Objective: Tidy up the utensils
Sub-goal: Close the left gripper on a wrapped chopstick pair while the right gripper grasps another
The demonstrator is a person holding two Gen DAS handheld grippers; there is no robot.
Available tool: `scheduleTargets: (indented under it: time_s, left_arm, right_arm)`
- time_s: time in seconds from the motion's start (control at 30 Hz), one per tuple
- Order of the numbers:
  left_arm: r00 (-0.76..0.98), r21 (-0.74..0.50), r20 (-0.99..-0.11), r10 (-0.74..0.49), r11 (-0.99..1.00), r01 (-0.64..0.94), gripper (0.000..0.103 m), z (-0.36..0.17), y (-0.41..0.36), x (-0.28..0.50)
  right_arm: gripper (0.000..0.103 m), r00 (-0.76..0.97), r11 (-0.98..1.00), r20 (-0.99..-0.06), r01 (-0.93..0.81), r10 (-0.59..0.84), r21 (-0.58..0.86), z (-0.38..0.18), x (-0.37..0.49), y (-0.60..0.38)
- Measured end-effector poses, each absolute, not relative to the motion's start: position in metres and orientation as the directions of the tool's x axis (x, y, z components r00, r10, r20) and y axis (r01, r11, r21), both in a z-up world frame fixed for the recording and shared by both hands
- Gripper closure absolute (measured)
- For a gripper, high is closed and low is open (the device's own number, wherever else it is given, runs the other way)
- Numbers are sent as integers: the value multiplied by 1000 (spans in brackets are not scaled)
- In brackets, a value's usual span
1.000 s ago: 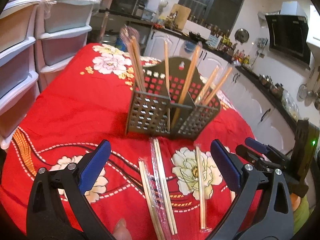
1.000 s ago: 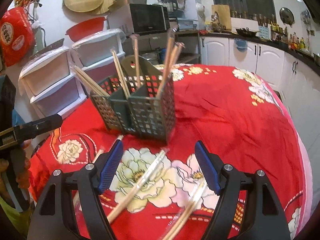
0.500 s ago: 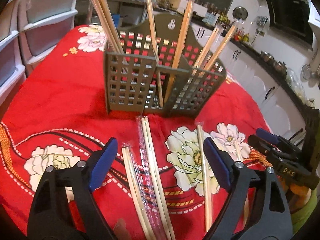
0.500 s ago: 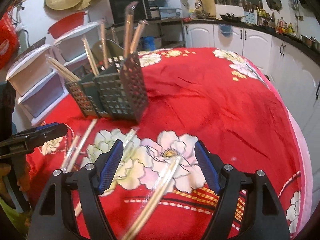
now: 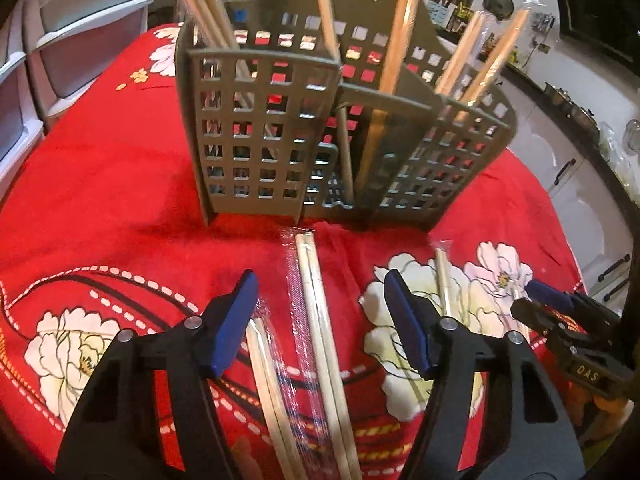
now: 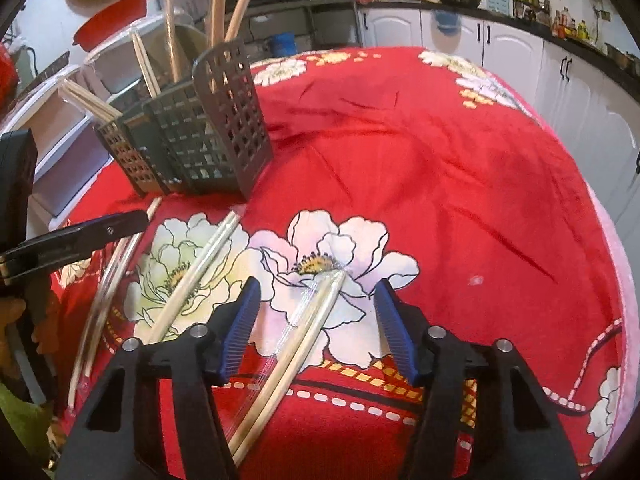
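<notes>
- Several wrapped chopstick pairs lie loose on the red floral tablecloth (image 6: pixel 440 168), in front of a grey perforated utensil holder (image 5: pixel 320 132) that already has chopsticks standing in its compartments.
- One wrapped pair (image 5: pixel 320 320) sits between the closing jaws of the left gripper (image 5: pixel 320 320); the pads do not yet touch it, and a second pair (image 5: pixel 268 380) lies just beside the left pad.
- Right gripper (image 6: pixel 316 328) is also closing, astride another wrapped pair (image 6: pixel 312 320), apparently still clear of it.
- White plastic drawers (image 5: pixel 72 32) and kitchen cabinets (image 6: pixel 500 52) ring the table.
</notes>
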State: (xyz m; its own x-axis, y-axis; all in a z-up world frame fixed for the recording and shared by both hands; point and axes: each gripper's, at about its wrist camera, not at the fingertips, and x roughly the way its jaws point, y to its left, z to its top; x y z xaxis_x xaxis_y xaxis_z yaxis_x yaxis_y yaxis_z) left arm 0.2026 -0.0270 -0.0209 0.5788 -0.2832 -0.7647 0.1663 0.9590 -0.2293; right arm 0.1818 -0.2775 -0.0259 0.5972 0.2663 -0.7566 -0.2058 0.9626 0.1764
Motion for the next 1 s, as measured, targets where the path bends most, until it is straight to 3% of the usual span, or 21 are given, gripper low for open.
scheduleTargets:
  time_s: [0.23, 0.37, 0.77, 1.0]
  left_arm:
    - [562, -215, -786, -258, 966, 144, 54, -33, -28, 213]
    - [562, -188, -794, -231, 973, 134, 63, -34, -32, 220]
    - [560, -143, -805, -194, 981, 134, 86, -34, -46, 238]
    - [553, -169, -803, -222, 975, 145, 91, -34, -46, 237]
  right_arm:
    - [52, 563, 961, -781, -205, 269, 184, -34, 191, -273]
    - [54, 559, 961, -787, -222, 263, 163, -35, 193, -268]
    - [73, 554, 958, -788, -237, 267, 159, -36, 201, -270]
    - [82, 556, 958, -785, -227, 273, 173, -36, 203, -272]
